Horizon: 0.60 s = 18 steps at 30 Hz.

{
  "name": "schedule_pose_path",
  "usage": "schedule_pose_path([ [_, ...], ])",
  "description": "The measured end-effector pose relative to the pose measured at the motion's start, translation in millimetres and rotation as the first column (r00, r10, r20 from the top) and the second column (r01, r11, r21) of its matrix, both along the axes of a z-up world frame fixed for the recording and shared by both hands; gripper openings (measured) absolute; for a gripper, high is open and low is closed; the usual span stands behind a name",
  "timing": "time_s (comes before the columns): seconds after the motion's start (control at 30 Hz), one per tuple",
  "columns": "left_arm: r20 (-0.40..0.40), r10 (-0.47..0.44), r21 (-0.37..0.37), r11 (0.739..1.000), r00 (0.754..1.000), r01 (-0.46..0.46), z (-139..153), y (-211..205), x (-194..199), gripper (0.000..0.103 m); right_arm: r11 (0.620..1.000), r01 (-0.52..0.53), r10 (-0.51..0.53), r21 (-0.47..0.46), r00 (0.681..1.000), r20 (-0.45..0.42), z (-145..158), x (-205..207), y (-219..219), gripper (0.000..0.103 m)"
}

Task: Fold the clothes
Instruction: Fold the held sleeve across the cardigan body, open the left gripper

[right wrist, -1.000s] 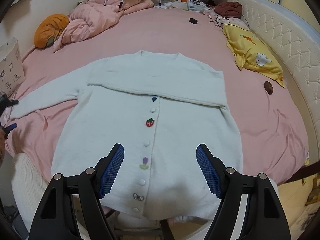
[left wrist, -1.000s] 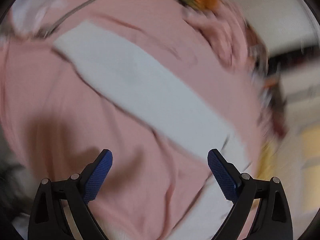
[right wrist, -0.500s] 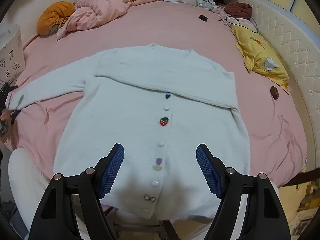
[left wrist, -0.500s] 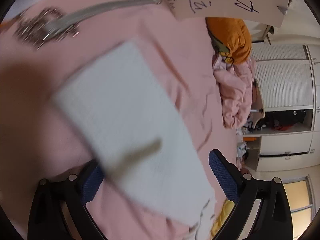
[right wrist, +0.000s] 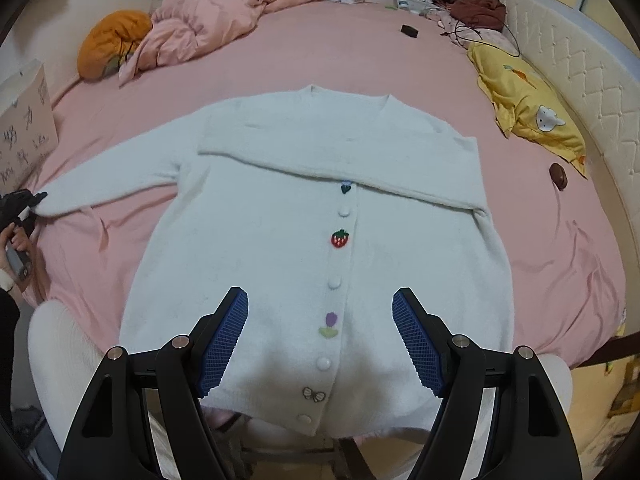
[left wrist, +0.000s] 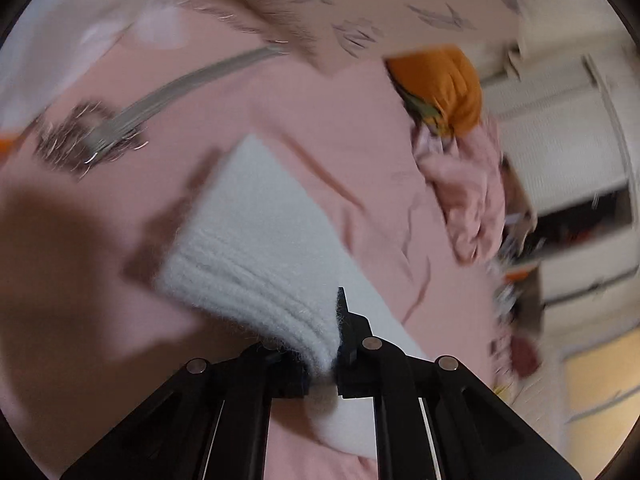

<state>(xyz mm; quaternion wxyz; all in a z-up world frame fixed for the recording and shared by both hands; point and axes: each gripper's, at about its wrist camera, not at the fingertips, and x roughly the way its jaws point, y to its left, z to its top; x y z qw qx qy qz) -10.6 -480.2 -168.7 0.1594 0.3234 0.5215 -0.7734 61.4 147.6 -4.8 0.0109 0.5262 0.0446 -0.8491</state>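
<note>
Cardboard sign (right wrist: 26, 128) with handwriting stands at the far left edge of the pink bed (right wrist: 360, 56), and just below it my left gripper (right wrist: 28, 204) pinches the ribbed cuff (left wrist: 256, 288) of the white cardigan's (right wrist: 320, 240) outstretched sleeve; its jaws have just snapped closed, and the left wrist view shows the knit bunched tight between them. From there I see the sleeve run right across the sheet to the body of the cardigan, which lies flat, front up and buttoned, in the middle of the bed, its other sleeve already folded across the chest. An orange cushion (right wrist: 112, 48) and a crumpled pink duvet (right wrist: 216, 20) sit behind it on the left. My right gripper (right wrist: 320, 340) hovers over the hem, jaws wide apart and holding nothing, the strawberry button (right wrist: 340, 238) and tulip button (right wrist: 330, 324) visible between its blue pads (right wrist: 224, 340). At the right, a yellow pillow (right wrist: 528, 116) rests near the quilted headboard (right wrist: 580, 92).
</note>
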Motion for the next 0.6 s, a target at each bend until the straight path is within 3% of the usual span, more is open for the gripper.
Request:
schedule_pose_path([
  [0.1,-0.044,-0.02,0.042,0.999,0.999,0.021,20,11,-18,0.009,1.0,0.019,-0.019,-0.009,1.0,-0.007,-3,-1,9,0.075],
  [0.23,-0.081,-0.169,-0.075,0.984,0.982,0.163,77,58,-64,0.009,0.997,0.063,-0.063,-0.04,0.998,-0.003,-10,-5,27,0.075],
  [0.33,-0.078,-0.309,-0.144,0.944,0.948,0.296,113,105,-102,0.009,0.995,0.094,-0.095,-0.011,0.995,-0.043,-17,-7,42,0.075],
  [0.43,-0.074,-0.457,-0.207,0.876,0.886,0.435,147,169,-146,0.009,0.992,0.103,-0.098,0.07,0.993,-0.067,-33,-8,54,0.075],
  [0.53,-0.056,-0.611,-0.255,0.774,0.79,0.58,172,238,-188,0.009,0.987,0.096,-0.091,0.132,0.995,-0.047,-54,-7,68,0.075],
  [0.6,-0.02,-0.69,-0.306,0.693,0.724,0.652,185,285,-209,0.009,0.99,0.118,-0.117,0.081,0.993,-0.024,-61,-6,84,0.075],
])
